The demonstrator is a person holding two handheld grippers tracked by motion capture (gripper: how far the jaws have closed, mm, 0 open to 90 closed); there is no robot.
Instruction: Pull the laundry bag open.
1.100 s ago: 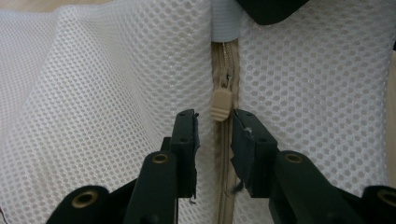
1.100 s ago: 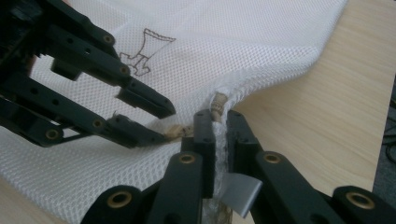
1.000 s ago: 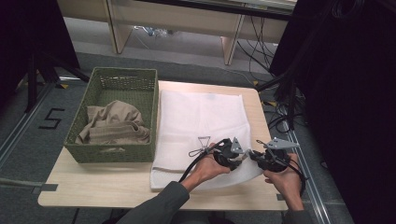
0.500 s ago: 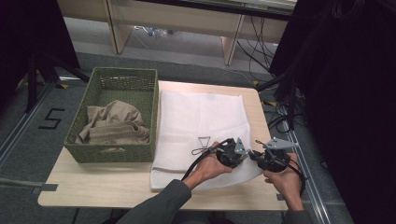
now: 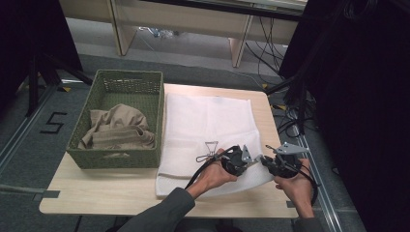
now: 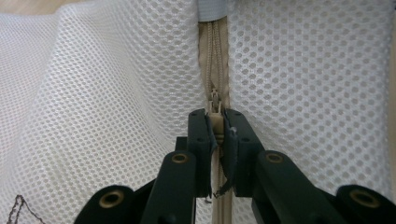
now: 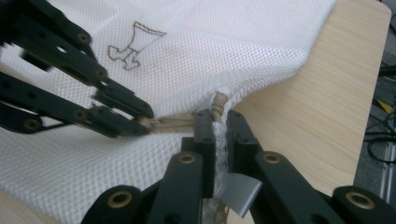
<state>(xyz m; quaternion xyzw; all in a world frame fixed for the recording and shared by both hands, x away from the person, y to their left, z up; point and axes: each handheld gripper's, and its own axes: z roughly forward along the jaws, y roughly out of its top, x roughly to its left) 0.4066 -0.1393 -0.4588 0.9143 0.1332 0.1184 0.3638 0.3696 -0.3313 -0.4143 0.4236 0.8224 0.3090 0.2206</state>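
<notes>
At the near right corner of the bench [image 5: 96, 193], both grippers met over the near right corner of a white mesh laundry bag [image 5: 208, 121], and the hands hid much of that corner in the high view. The left gripper [image 6: 215, 128] had just closed its jaws and clenched the beige zipper pull [image 6: 215, 125] between its pads; the slider's detail was hard to make out behind the jaws. The right gripper [image 7: 217, 122] was clamped on the bag's edge at the zipper's end, where a grey tab [image 7: 238, 190] hung, partly cut off by the jaws. The bag lay flat along the right half of the bench, reaching toward its far edge, with a small dark embroidered mark [image 5: 208, 150] near its near end. At the left edge sat a green woven basket [image 5: 116, 157] holding a crumpled beige cloth [image 5: 118, 128], its lower folds hidden by the basket wall.
</notes>
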